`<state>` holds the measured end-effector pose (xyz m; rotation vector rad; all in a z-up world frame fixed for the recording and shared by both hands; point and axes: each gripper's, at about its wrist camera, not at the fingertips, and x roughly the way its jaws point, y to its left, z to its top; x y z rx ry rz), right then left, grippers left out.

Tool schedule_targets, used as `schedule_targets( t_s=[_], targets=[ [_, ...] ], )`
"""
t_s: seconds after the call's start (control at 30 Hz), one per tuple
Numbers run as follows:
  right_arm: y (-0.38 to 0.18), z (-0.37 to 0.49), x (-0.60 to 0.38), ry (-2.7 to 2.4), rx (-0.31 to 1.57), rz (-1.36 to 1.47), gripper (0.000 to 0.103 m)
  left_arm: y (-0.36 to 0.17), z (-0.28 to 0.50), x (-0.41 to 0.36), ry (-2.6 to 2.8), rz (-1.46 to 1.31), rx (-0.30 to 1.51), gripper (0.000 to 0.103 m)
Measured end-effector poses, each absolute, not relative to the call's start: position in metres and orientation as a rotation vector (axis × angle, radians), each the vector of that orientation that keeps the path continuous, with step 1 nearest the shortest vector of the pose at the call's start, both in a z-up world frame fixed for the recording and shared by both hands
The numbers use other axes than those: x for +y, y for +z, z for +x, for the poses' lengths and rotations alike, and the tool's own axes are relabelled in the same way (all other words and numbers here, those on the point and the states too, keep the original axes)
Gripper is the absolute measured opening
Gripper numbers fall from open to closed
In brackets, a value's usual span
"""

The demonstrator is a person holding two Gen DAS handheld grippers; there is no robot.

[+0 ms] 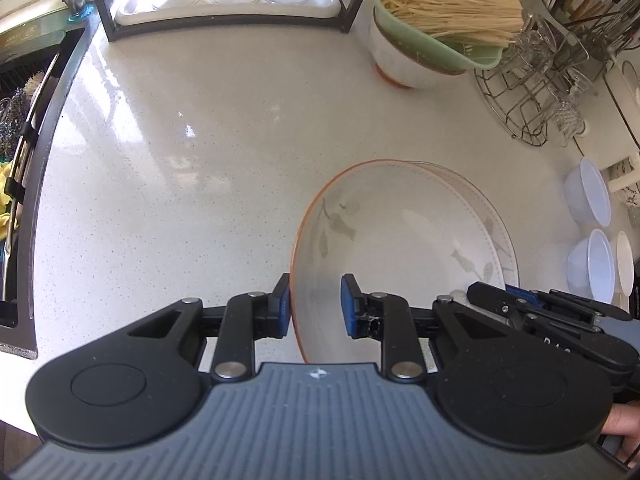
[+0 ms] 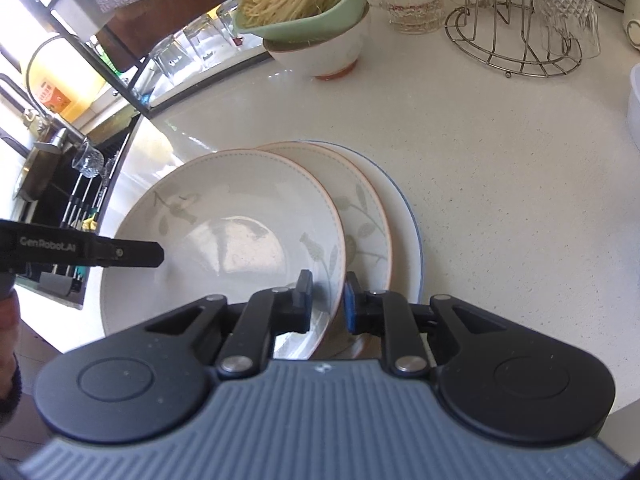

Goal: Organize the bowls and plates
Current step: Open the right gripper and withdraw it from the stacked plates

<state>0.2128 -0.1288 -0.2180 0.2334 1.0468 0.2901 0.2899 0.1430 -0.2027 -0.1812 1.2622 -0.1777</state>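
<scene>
Both grippers straddle top plate point(image 2: 224, 216) rim; left gripper point(image 1: 315, 306) jaws parted, not clamped; right gripper point(image 2: 327, 300) near-pinching, contact unclear; clamp evenly, lift level off stack.

Lowest plate point(image 2: 404, 216) mostly covered by stacked plates, sink point(image 1: 16, 168) cut off, contents perhaps brushes.

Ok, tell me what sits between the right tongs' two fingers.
In the right wrist view, the rim of the top plate stands between the right tongs, one finger inside it and one outside, above the second plate.
</scene>
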Motion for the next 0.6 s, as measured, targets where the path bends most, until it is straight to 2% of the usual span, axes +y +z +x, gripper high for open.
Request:
schedule_targets(
  t_s=[0.6],
  targets=[
    [-0.202, 0.197, -0.149, 0.267, 0.954, 0.224, 0.017, -0.198, 0.284, 0.124, -0.136, -0.161, 1.231, 0.028]
  ],
)
